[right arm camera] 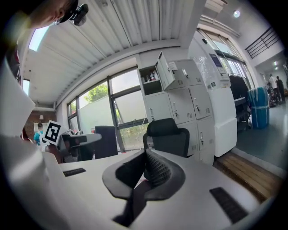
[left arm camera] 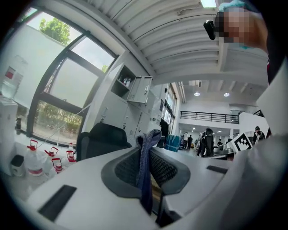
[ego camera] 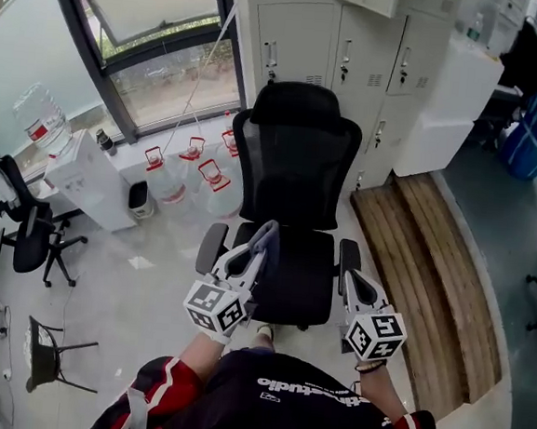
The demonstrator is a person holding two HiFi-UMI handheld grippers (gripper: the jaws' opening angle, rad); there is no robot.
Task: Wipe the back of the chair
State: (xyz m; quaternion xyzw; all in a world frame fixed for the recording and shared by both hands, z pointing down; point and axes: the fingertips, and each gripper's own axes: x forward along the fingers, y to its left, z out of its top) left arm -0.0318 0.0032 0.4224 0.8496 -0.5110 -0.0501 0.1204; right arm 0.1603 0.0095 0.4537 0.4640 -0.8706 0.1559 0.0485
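A person stands in front of a black office chair in an open workspace, a hand-held tool in each hand. The left tool pinches a blue-grey cloth between its jaws, a fold of the fabric poking up past the tips, and hangs over the front left of the chair's seat, short of the backrest. The left gripper view shows the cloth clamped between the ribbed pads of the left tool, with the chair beyond it. The right tool hovers by the chair's right armrest; in the right gripper view the right tool has its jaws pressed together on nothing, with the chair straight ahead. Behind the chair stand grey lockers. Water jugs with red handles sit on the floor to the chair's left, below a large window.
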